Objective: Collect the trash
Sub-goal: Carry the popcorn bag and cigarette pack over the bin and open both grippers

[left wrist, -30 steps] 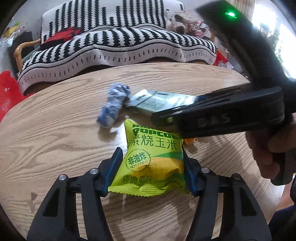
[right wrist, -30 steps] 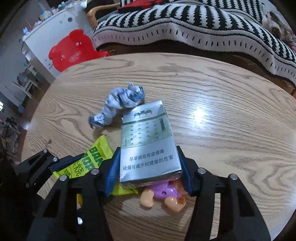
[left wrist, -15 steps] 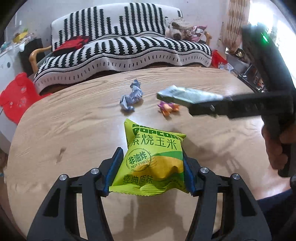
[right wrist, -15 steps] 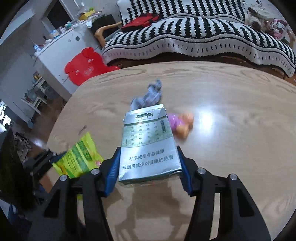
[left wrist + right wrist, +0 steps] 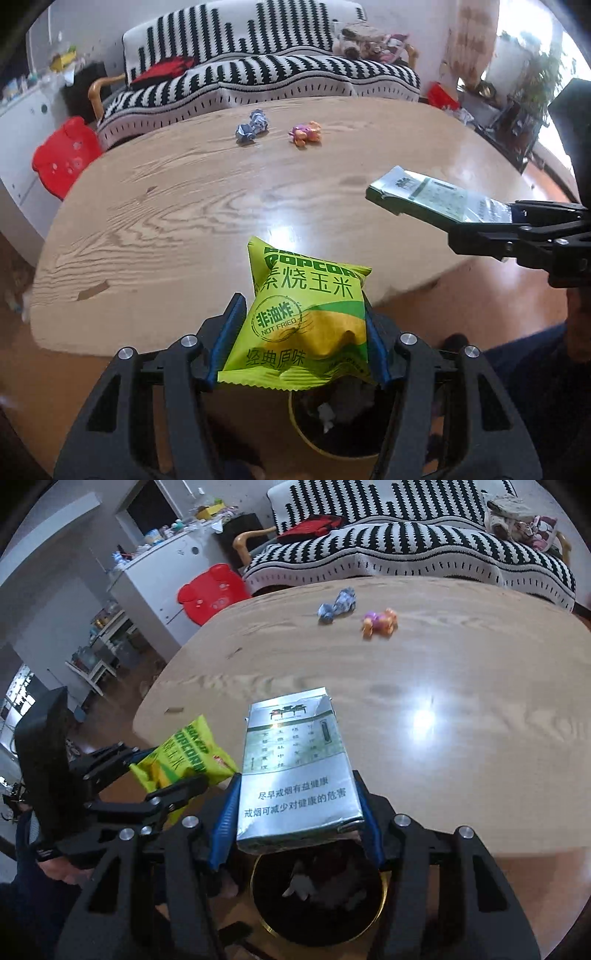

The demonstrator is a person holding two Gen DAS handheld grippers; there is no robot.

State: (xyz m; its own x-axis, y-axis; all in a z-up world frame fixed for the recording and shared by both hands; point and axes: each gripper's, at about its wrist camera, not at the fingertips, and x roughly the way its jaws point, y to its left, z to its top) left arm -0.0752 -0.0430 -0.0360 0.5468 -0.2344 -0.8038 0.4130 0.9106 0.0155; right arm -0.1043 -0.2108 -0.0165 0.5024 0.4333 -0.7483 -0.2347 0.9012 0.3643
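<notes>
My left gripper (image 5: 301, 332) is shut on a yellow-green popcorn bag (image 5: 306, 321), held in the air off the table's near edge, above a round bin (image 5: 332, 428) on the floor. My right gripper (image 5: 295, 805) is shut on a silver-green cigarette pack (image 5: 295, 764), also above the bin (image 5: 317, 897). In the left wrist view the pack (image 5: 436, 197) shows at the right; in the right wrist view the bag (image 5: 184, 753) shows at the left. A crumpled blue-white paper wad (image 5: 253, 125) (image 5: 338, 603) lies far back on the wooden table (image 5: 184, 206).
A small purple and orange toy figure (image 5: 306, 133) (image 5: 380, 622) lies beside the wad. A striped sofa (image 5: 258, 74) stands behind the table, a red stool (image 5: 62, 155) and white cabinet (image 5: 155, 579) at the left. The bin holds dark trash.
Both grippers have lifted their items off the table and pulled back past its near edge, now over the bin. The toy figure, once under the pack, lies uncovered.
</notes>
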